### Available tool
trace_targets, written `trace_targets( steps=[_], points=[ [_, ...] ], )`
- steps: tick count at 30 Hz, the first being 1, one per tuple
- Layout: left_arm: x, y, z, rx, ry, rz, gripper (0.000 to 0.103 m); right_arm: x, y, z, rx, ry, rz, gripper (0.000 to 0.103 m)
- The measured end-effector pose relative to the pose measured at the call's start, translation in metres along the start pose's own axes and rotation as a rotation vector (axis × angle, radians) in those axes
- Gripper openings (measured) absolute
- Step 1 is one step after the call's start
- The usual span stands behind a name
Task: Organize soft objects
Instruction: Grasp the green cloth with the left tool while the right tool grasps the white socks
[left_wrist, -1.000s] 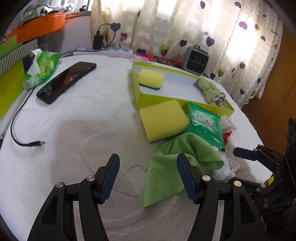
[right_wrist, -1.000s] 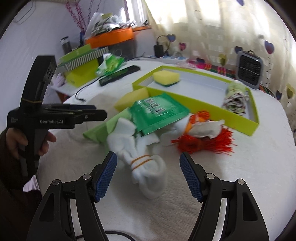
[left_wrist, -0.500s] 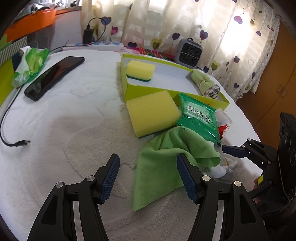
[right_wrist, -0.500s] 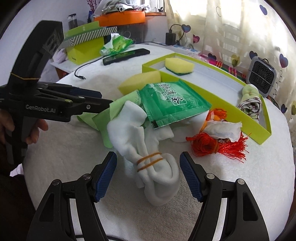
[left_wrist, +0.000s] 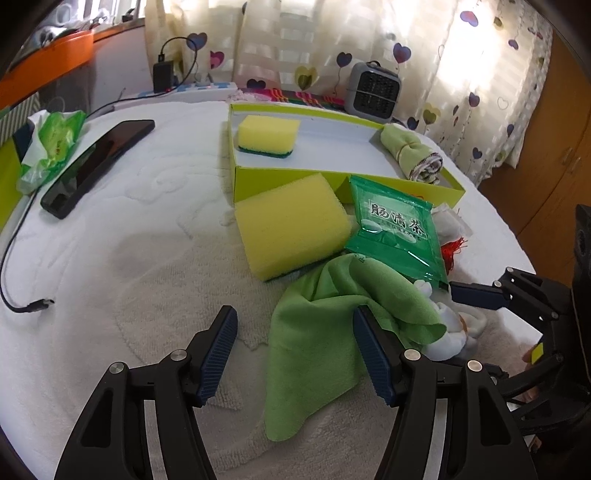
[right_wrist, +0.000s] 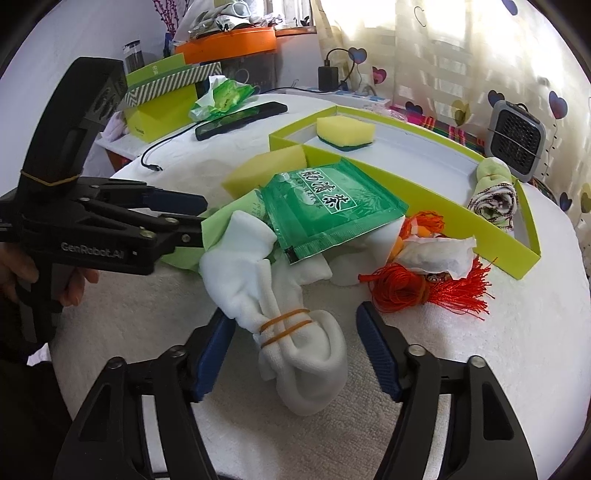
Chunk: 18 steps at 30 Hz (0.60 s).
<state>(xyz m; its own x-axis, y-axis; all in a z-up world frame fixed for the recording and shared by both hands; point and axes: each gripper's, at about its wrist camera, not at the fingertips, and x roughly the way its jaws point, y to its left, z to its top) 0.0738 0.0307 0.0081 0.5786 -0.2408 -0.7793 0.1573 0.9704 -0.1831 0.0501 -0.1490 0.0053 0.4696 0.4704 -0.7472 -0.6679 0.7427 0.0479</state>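
Moved since a second ago: both your grippers have come closer to the pile, and the white sock bundle (right_wrist: 291, 332) now sits between the fingers of your right gripper (right_wrist: 295, 350).

Right gripper: fingers spread wide, the left pad at the bundle's edge; whether it touches cannot be told. Nothing pinched.

Left gripper (left_wrist: 295, 350): fingers spread, its right pad against the green cloth (left_wrist: 332, 332), which lies partly between them. Nothing gripped.

Seen from the right wrist only: two rubber bands around the sock bundle; a red tassel (right_wrist: 428, 288) with a crumpled white tissue (right_wrist: 439, 254) on it; a striped lime box (right_wrist: 166, 96) at the back left. From the left wrist the sock is mostly hidden behind the cloth and the tassel shows only as a red scrap.

Seen from the left wrist only: the full flat spread of the cloth over the white towelling cover (left_wrist: 147, 258) and the loose cable end (left_wrist: 33, 306).

Container: shallow lime tray (left_wrist: 295, 177) with white floor. Contents: a yellow sponge with dark green scourer base (left_wrist: 267, 136) at its left end; a rolled pale-green cloth (left_wrist: 410, 151), banded, at its right end.

Outside the tray, touching its near wall: a large plain yellow foam block (left_wrist: 291, 229); a glossy green sachet (left_wrist: 399, 232) leaning across the pile.

Elsewhere: a black phone (left_wrist: 96, 166), a green wrapper (left_wrist: 51, 144), a small grey fan (left_wrist: 373, 92).
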Motion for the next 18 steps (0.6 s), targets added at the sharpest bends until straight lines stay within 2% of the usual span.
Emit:
trace_targets(
  steps=[2, 9, 13, 18],
  points=[
    [0.0010, 0.0003, 0.0011, -0.007, 0.002, 0.005, 0.064, -0.0012, 0.0009, -0.0003, -0.001, -0.006, 0.003, 0.056],
    [0.0014, 0.0007, 0.0011, 0.004, -0.001, 0.017, 0.063, -0.0028, 0.0000, -0.0018, 0.005, -0.012, 0.014, 0.050],
    [0.0013, 0.0013, 0.0012, 0.003, -0.006, 0.036, 0.053, -0.0026, -0.0005, -0.0018, 0.010, -0.014, 0.017, 0.049],
    [0.0009, 0.0026, 0.0002, 0.000, -0.010, 0.041, 0.049, -0.0026, -0.0006, -0.0020, 0.013, -0.014, 0.020, 0.049]
  ],
)
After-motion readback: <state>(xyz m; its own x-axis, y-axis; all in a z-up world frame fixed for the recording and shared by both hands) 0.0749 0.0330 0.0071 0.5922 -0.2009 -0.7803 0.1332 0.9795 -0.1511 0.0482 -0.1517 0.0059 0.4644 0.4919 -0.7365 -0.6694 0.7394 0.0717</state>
